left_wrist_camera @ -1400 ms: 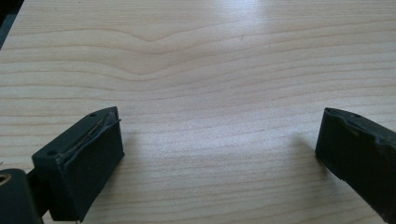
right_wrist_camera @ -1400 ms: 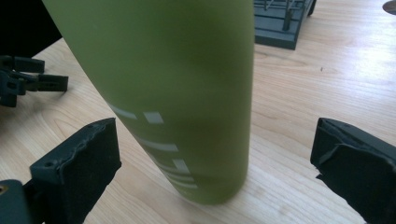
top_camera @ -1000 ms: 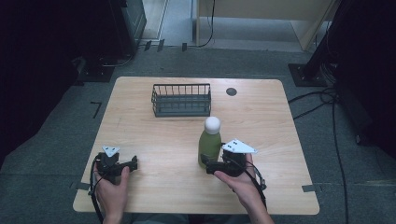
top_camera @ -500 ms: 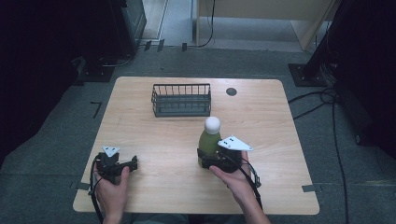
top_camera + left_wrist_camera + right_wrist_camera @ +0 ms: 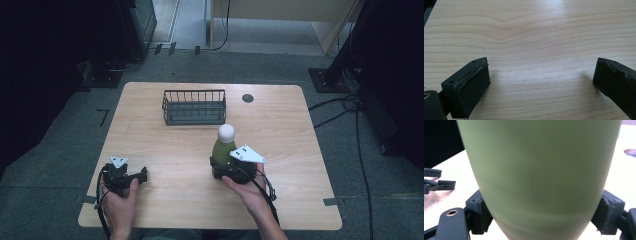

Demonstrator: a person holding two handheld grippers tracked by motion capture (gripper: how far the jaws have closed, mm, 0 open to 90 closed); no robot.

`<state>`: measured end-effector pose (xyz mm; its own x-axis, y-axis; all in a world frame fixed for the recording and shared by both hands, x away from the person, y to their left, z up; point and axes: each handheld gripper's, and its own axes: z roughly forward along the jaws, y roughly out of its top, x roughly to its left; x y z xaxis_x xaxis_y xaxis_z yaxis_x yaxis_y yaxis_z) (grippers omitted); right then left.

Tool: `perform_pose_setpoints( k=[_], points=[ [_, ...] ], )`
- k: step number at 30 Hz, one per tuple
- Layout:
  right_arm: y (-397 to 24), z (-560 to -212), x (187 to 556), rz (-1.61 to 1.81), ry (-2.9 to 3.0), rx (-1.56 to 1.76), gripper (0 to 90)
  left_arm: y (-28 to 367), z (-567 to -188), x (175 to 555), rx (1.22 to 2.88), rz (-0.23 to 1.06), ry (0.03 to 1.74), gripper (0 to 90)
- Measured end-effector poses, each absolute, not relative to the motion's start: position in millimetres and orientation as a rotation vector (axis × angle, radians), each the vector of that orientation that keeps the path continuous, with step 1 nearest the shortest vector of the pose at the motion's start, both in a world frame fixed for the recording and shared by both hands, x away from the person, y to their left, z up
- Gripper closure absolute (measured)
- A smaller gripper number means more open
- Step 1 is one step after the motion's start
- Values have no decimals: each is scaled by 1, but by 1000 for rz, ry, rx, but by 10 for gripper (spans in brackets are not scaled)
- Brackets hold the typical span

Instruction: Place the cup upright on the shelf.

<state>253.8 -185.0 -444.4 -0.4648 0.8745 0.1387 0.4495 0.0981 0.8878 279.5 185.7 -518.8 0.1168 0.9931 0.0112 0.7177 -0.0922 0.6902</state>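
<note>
A green bottle (image 5: 222, 148) with a white round cap stands upright on the wooden table (image 5: 280, 130), right of centre. My right gripper (image 5: 220, 170) is at its base. In the right gripper view the bottle's green body (image 5: 539, 170) sits between the jaws, and both pads (image 5: 480, 213) press on its sides. These jaws have just been closing, with the bottle between them. My left gripper (image 5: 144, 174) rests low near the table's front left. Its jaws (image 5: 541, 82) stand wide apart over bare wood with nothing between them.
A dark wire basket (image 5: 194, 107) stands at the back middle of the table. A small dark round spot (image 5: 247, 98) lies to its right. Cables trail from both grippers over the front edge. The left gripper (image 5: 436, 185) appears far off in the right gripper view.
My right gripper has moved in on the bottle's base and its jaws have closed against it. The bottle still stands in the same spot. The left hand has not moved.
</note>
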Motion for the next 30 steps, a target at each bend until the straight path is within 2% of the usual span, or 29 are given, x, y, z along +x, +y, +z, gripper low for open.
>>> perform_pose_setpoints(
  k=[14, 30],
  points=[
    [-188, -442, 256, 1359, 1951, 1295, 193, 186, -519, 279, 1870, 675, 1655, 11],
    [-183, -423, 269, 1359, 1953, 1266, 195, 186, -519, 279, 1869, 676, 1654, 11]
  ],
)
